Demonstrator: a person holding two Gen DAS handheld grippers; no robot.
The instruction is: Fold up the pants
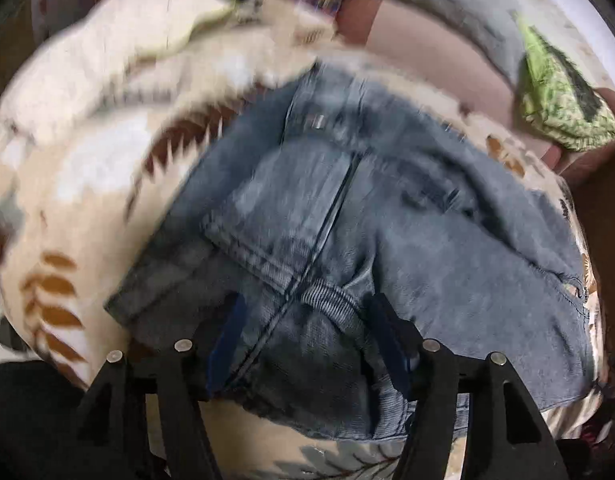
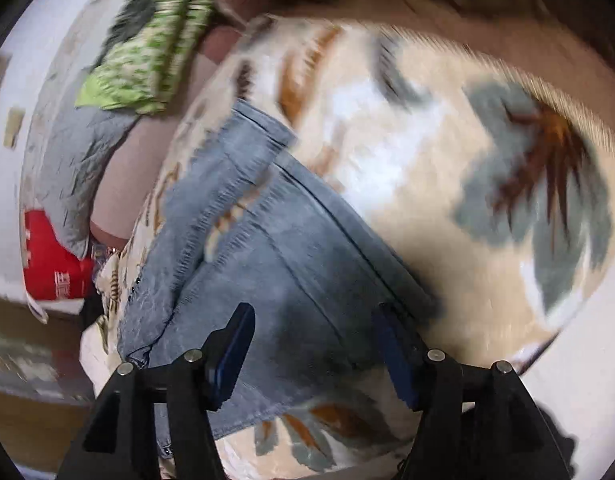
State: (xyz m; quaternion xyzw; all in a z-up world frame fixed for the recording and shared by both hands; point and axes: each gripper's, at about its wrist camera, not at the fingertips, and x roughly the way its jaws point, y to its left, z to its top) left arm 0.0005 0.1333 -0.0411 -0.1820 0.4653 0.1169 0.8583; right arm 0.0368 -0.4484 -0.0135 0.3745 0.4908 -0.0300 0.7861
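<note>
Light blue jeans (image 1: 347,208) lie crumpled on a cream blanket with a leaf print (image 1: 67,184). In the left wrist view a back pocket and the centre seam face me. My left gripper (image 1: 303,320) is open, its fingers spread just above the denim near the seam. In the right wrist view the jeans (image 2: 275,248) run diagonally across the blanket (image 2: 447,184). My right gripper (image 2: 315,328) is open over the denim near its lower edge. Neither holds cloth. Both views are motion-blurred.
A green patterned cloth (image 1: 559,100) and a grey pillow (image 1: 447,16) lie beyond the jeans on the bed. A red box (image 2: 55,264) stands at the bed's edge. A white wall (image 2: 11,120) lies beyond. A dark cloth (image 1: 23,420) sits at lower left.
</note>
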